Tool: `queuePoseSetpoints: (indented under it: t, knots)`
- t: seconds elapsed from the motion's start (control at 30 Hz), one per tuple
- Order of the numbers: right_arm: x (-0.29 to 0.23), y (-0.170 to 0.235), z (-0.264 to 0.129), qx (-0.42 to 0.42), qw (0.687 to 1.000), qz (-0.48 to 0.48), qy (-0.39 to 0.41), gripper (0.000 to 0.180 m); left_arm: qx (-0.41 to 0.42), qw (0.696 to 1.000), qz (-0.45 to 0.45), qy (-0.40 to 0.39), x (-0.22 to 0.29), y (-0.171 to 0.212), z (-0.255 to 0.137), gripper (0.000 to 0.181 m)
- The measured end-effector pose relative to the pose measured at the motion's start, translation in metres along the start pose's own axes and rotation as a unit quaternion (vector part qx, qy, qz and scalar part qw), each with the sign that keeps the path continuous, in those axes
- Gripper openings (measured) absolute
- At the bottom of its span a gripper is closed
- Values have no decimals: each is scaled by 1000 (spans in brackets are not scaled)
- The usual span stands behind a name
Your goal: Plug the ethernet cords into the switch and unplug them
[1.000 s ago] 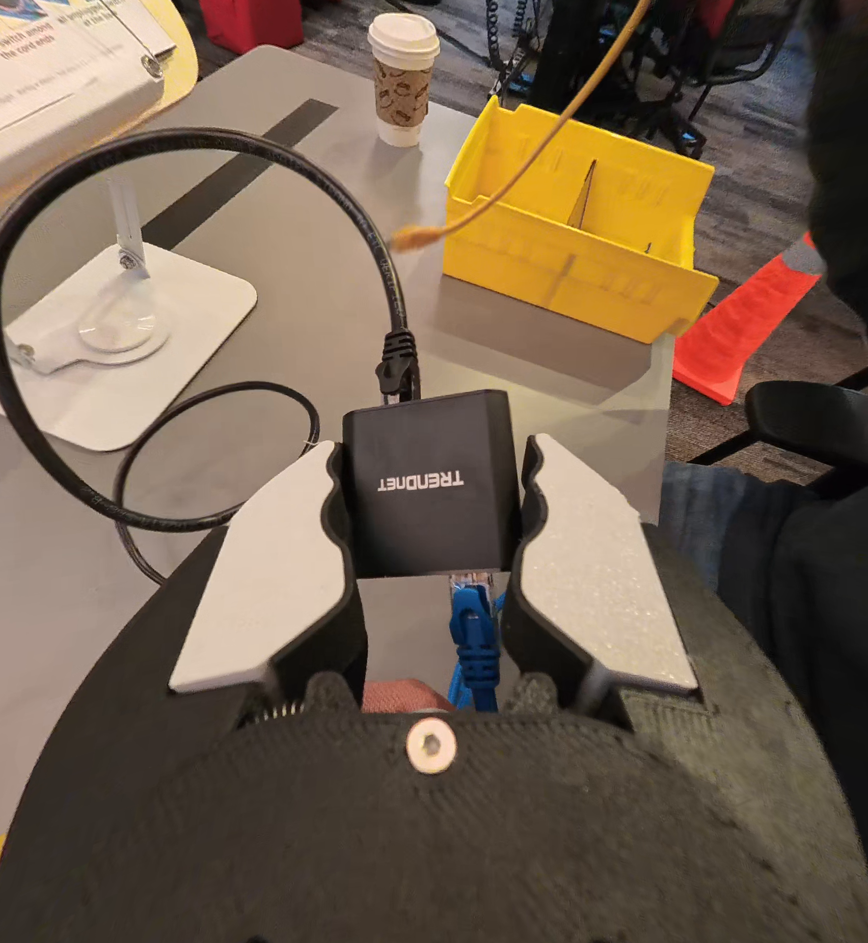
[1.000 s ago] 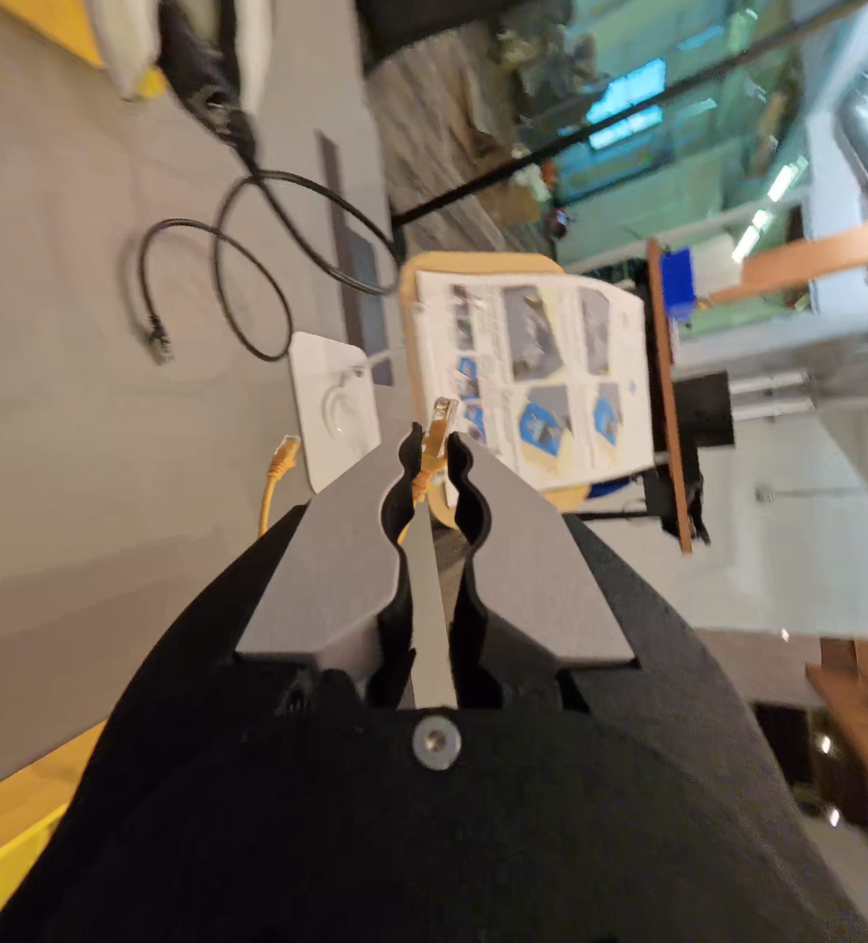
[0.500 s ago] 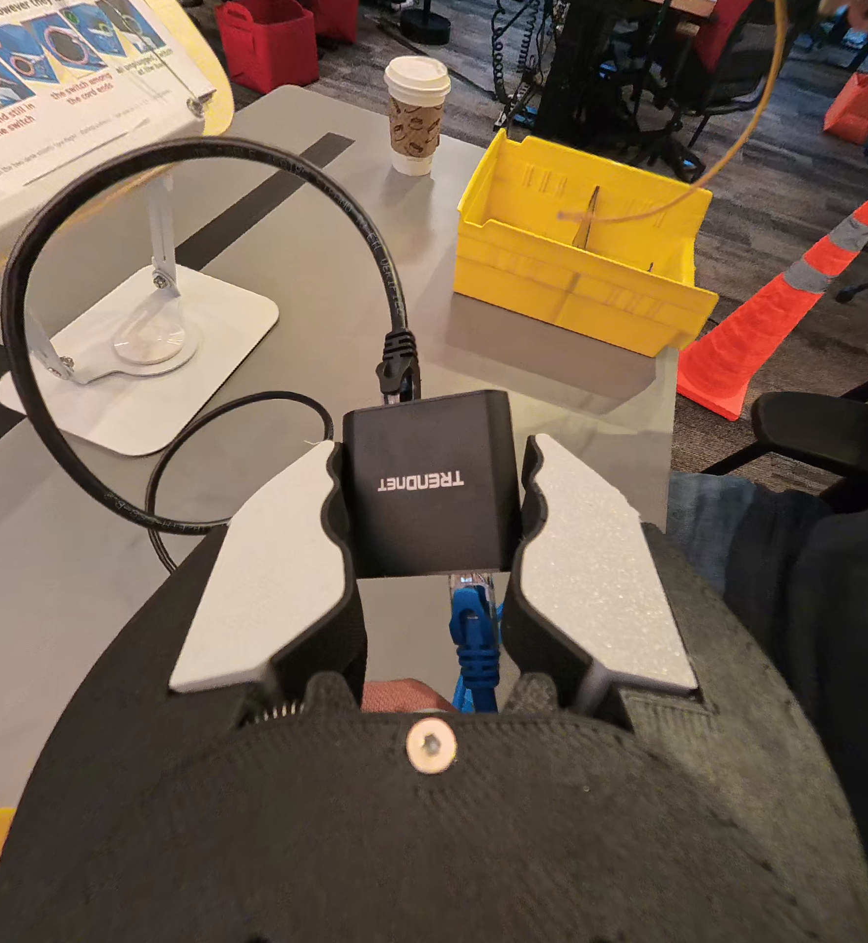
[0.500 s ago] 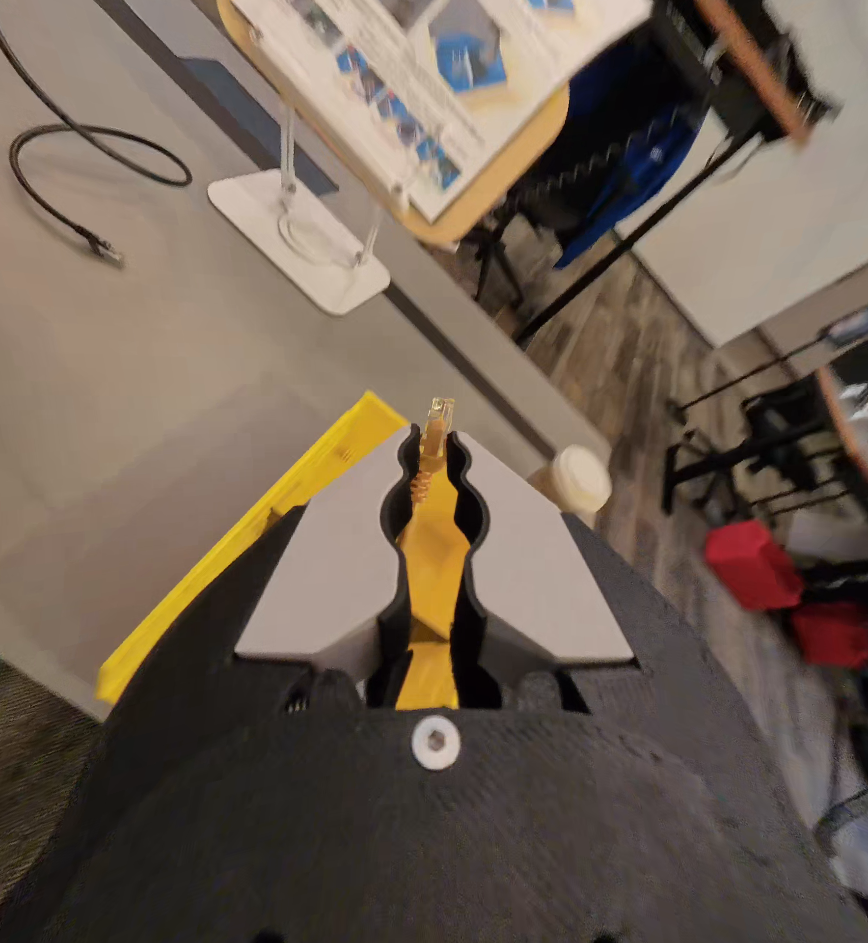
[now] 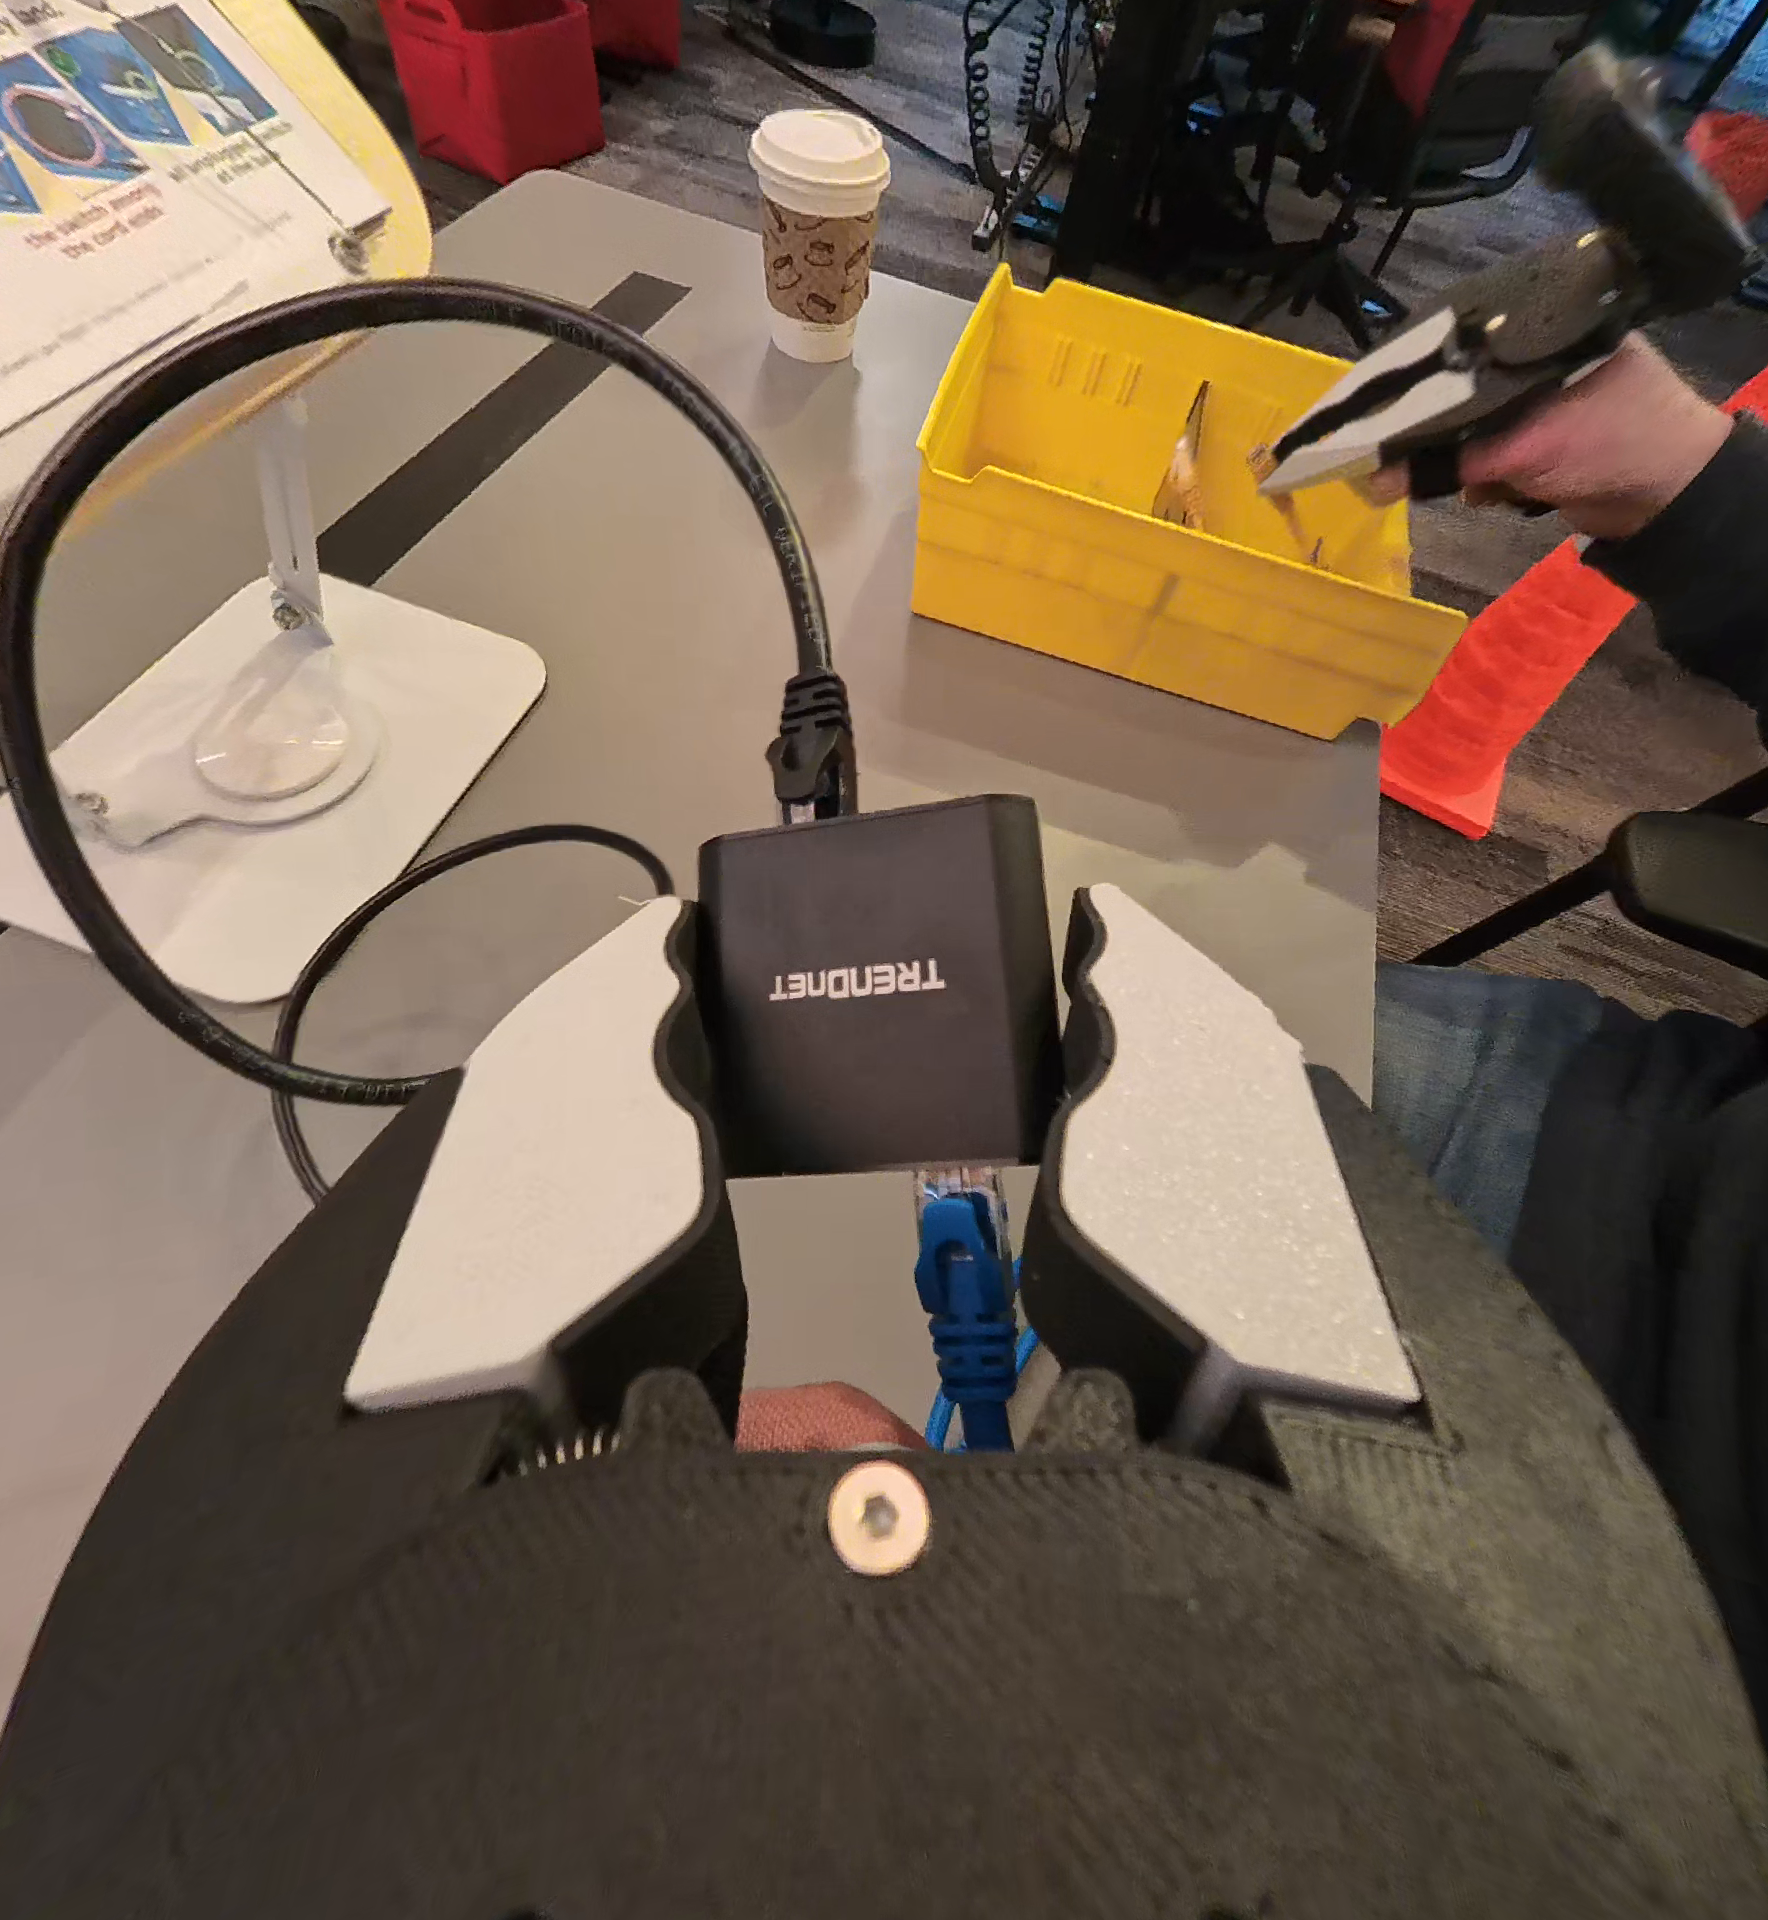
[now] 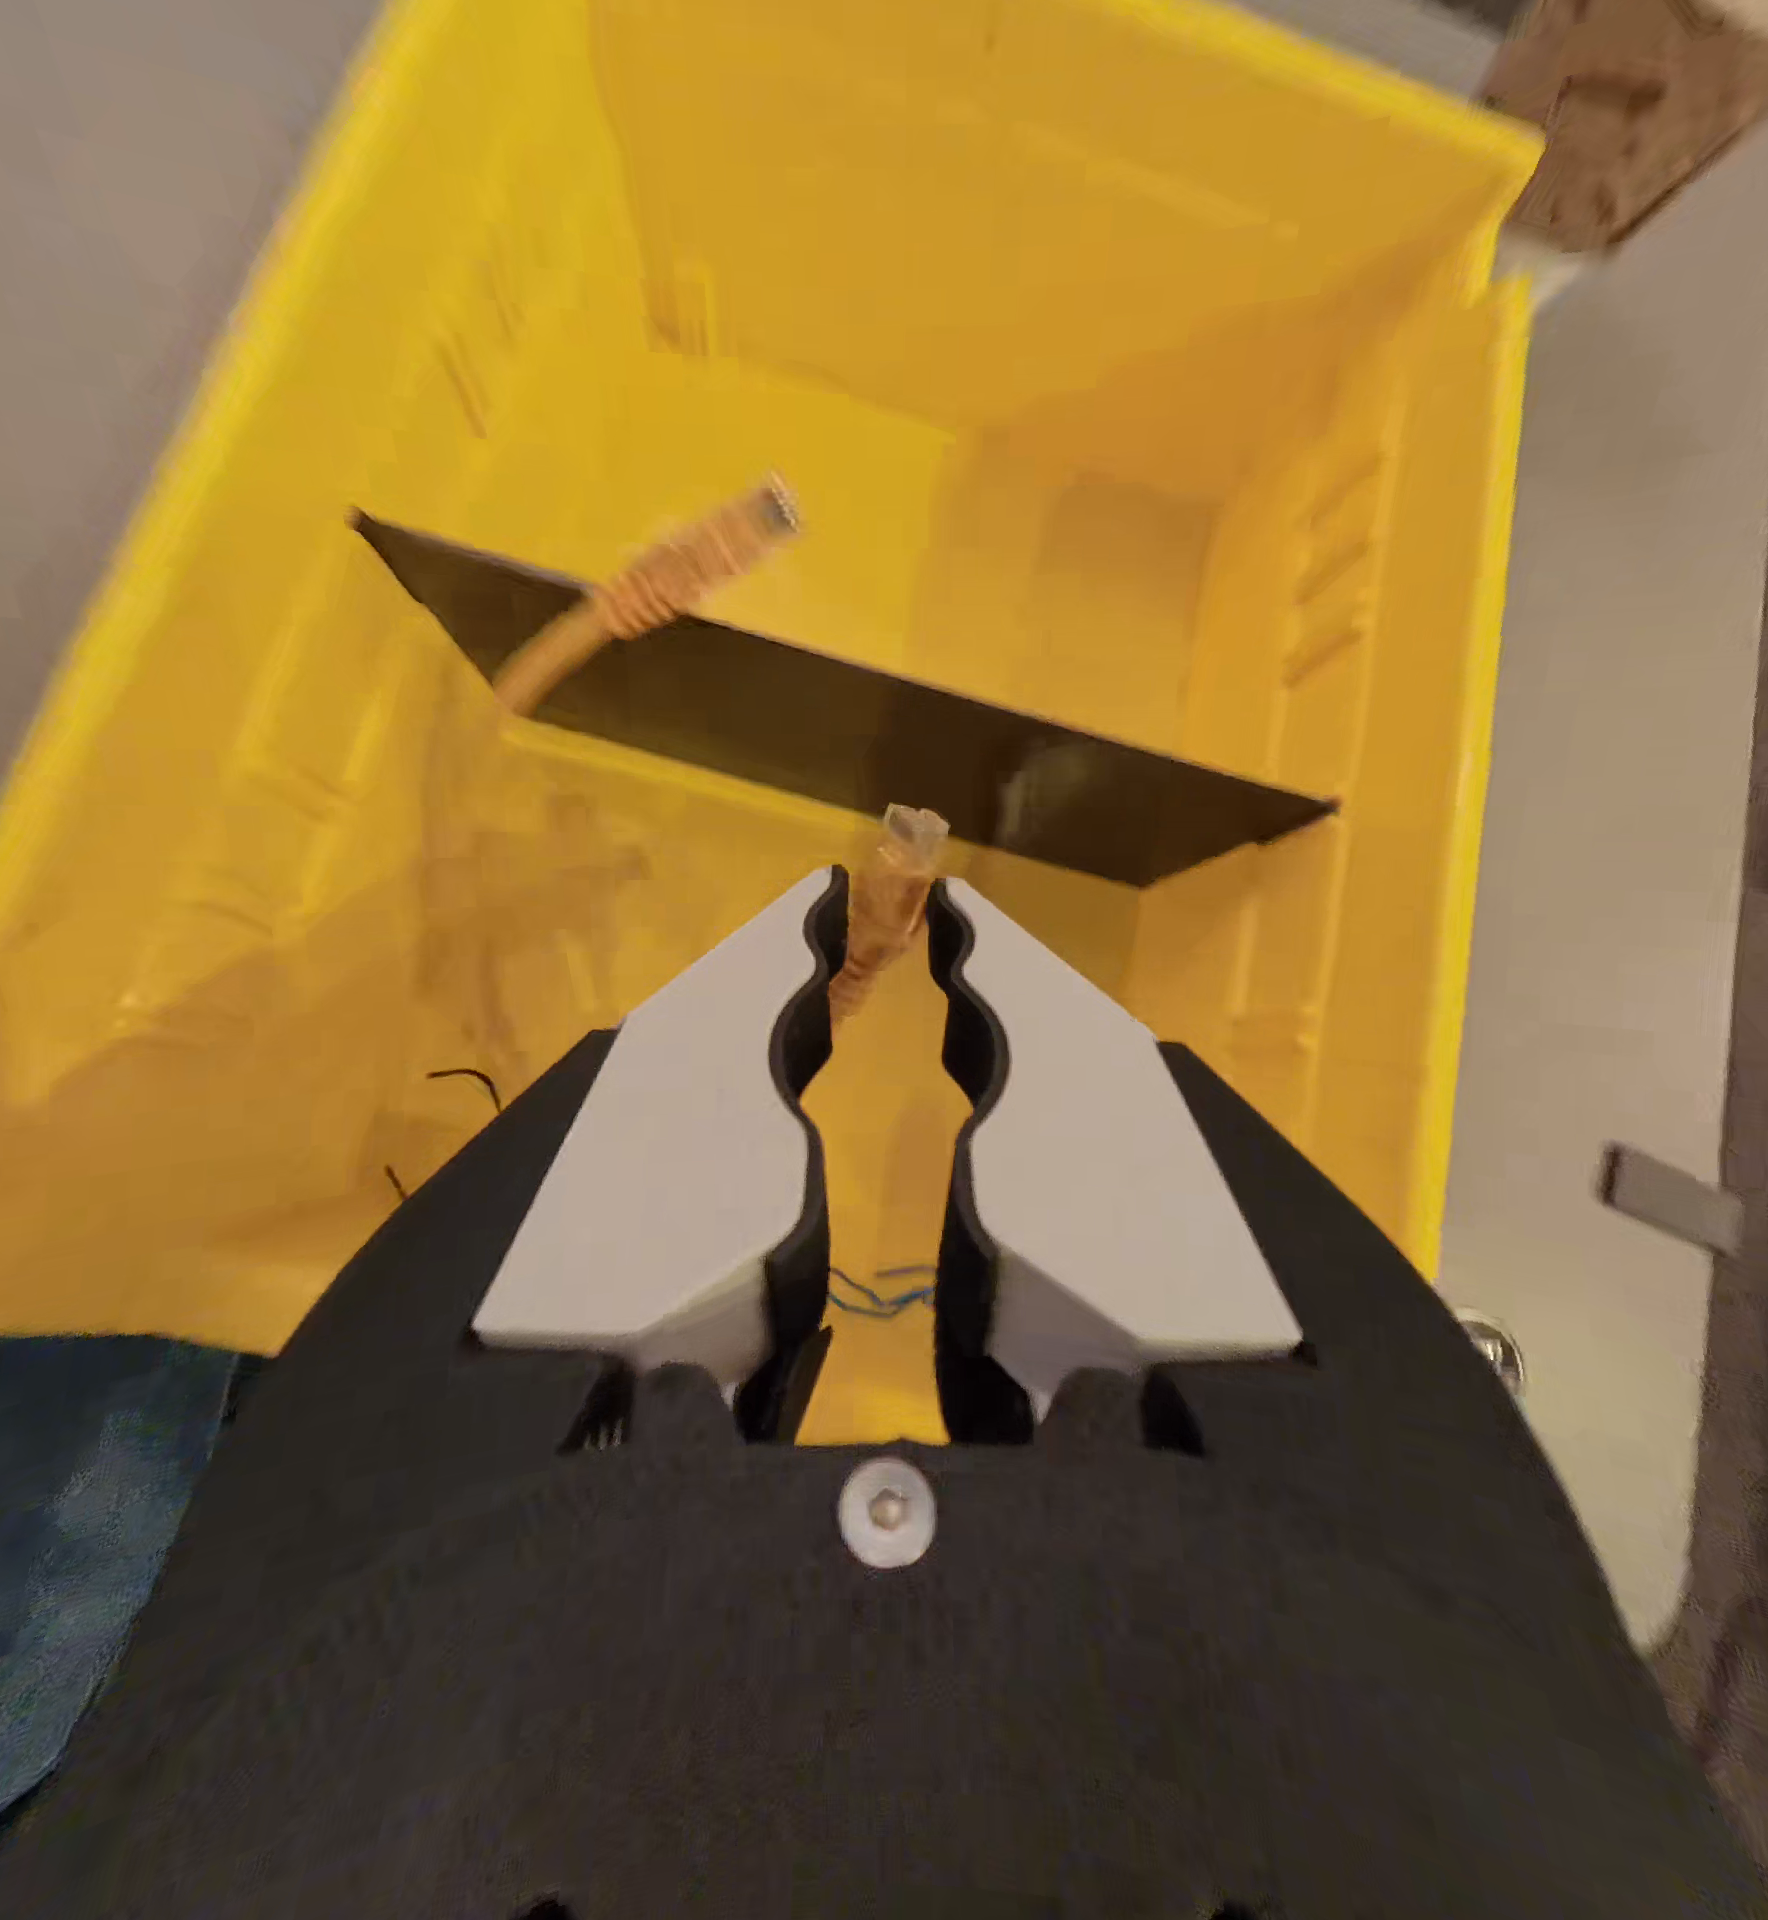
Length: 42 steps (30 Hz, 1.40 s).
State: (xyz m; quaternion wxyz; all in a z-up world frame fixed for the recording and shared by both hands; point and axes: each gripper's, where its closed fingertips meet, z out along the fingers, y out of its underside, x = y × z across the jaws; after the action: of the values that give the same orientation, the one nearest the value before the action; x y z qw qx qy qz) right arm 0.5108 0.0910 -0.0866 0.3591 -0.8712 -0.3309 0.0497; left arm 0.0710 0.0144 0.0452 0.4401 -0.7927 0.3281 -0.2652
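My left gripper (image 5: pixel 880 904) is shut on a black switch (image 5: pixel 875 1039) and holds it over the grey table (image 5: pixel 599 540). A black ethernet cord (image 5: pixel 807 727) is plugged into the switch's far side and loops left. A blue cord (image 5: pixel 963 1288) is plugged into its near side. My right gripper (image 6: pixel 890 878) points down into a yellow bin (image 6: pixel 236 935), shut on the plug of an orange ethernet cord (image 6: pixel 901 883). The cord's other plug (image 6: pixel 698 551) lies across the bin's black divider (image 6: pixel 963 758). The right gripper also shows in the left wrist view (image 5: pixel 1269 473), over the bin (image 5: pixel 1119 582).
A paper coffee cup (image 5: pixel 820 234) stands behind the bin. A white sign stand (image 5: pixel 246 748) with an instruction sheet sits at left. An orange cone (image 5: pixel 1503 675) lies on the floor right of the table. A chair armrest (image 5: pixel 1732 904) and my leg are at right.
My right gripper swung from high over the table down into the yellow bin with the orange cord; the cord's free end now lies in the bin. The left gripper still holds the switch.
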Motion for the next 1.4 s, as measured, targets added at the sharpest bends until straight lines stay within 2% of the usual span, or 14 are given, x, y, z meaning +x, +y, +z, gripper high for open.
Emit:
queuePoseSetpoints:
  t: [0.03, 0.1, 0.17, 0.3, 0.43, 0.63, 0.8, 0.93, 1.07, 1.23, 1.33, 1.4]
  knots:
    - [-1, 6, 4, -30, 999, -2, 19, 16, -2, 1000, 2, 2, 0, -2, 4, 66]
    - [-1, 17, 9, -82, 995, -23, 56, 30, -7, 1000, 7, 4, -1, -7, 13, 66]
    - [2, 28, 10, -124, 988, -38, 87, 52, -8, 1000, 14, 12, 0, -13, 22, 66]
    - [0, 26, -5, -127, 982, -64, 123, 65, -14, 999, 22, 22, 2, -19, 40, 66]
    - [6, 27, -17, -113, 984, -39, 132, 82, -11, 999, 34, 31, 8, -31, 48, 66]
    - [14, -24, -66, 34, 976, -58, 208, 68, -1, 998, 51, 42, 22, -41, 45, 66]
    - [-45, -110, -108, 171, 951, -187, 180, 30, -3, 997, 62, 51, 34, -42, 44, 66]
    - [-131, -172, -113, 237, 909, -326, 109, 29, -20, 994, 86, 63, 50, -39, 48, 66]
    - [-207, -213, -108, 283, 859, -423, 55, 36, -37, 990, 107, 80, 68, -33, 53, 66]
    - [-275, -242, -92, 314, 795, -519, 4, 45, -53, 987, 118, 92, 78, -24, 54, 66]
    - [-298, -249, -82, 327, 756, -566, -13, 40, -59, 987, 119, 95, 79, -20, 51, 66]
    - [-303, -250, -71, 314, 745, -588, -18, 38, -59, 986, 117, 99, 79, -19, 48, 66]
